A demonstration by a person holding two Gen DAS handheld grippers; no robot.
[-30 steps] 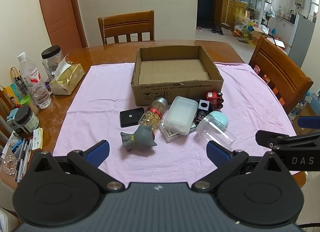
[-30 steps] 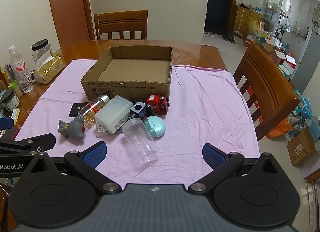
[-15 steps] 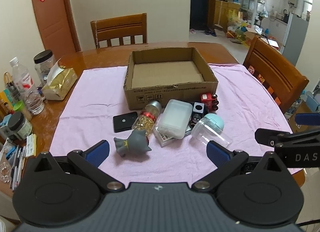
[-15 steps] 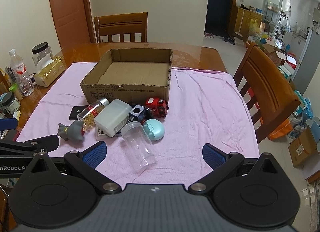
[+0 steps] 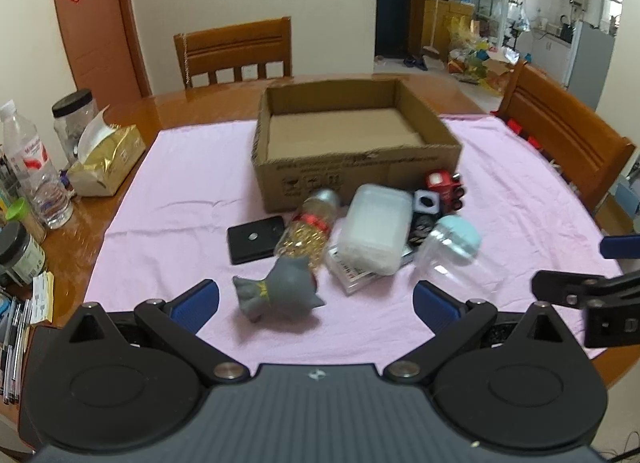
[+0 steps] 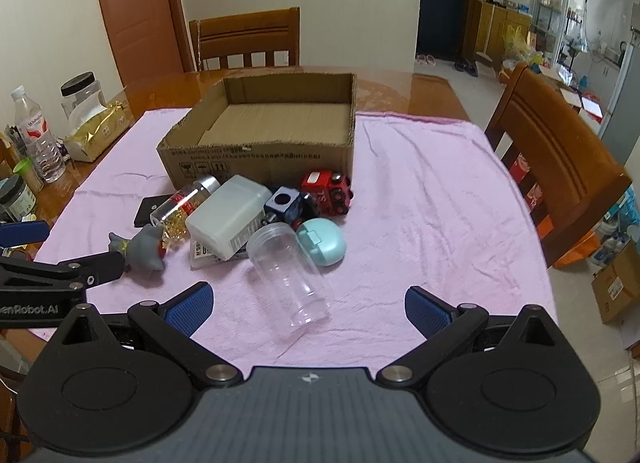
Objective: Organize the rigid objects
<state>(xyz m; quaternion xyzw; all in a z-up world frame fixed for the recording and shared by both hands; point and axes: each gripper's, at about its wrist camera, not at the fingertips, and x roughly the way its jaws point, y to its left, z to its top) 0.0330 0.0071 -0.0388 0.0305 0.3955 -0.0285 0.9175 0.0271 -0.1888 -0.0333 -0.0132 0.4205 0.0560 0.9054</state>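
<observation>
- Dining room, wooden table (image 5: 224,99) under pink cloth (image 5: 180,167); chairs at far and right edges; jars, water bottle, gold tissue pack on bare wood well left of cardboard box (image 5: 352,167);
- Cardboard box open-topped, nothing inside, mid-cloth; all loose items piled just in front of box's near wall;
- Left gripper (image 5: 316,297) spread wide, holding nothing, hovering low over near edge of cloth; grey cat figurine (image 5: 280,289) between its blue pads, nearest item, front-left of box;
- Right gripper (image 6: 308,303) likewise wide apart, empty; clear plastic jar (image 6: 290,275) lying on its side between the pads, front of box, open mouth toward camera;
- Likely step: first pick, nothing boxed yet; best to take the outlying pieces (figurine, jar) before digging into pile;
- Figurine: lumpy, probably rubbery; close across the body, not ears or tail; jar: smooth, round, may roll or slip; grip across the wall, squeeze gently;
- Rest of pile, touching or overlapping: capsule bottle (image 5: 310,229) with silver cap against box wall; white translucent container (image 5: 376,229) on top of a card pack; teal round case (image 6: 322,241); red toy truck (image 6: 328,191); dark cube (image 6: 282,201); black flat square (image 5: 256,239) leftmost.
</observation>
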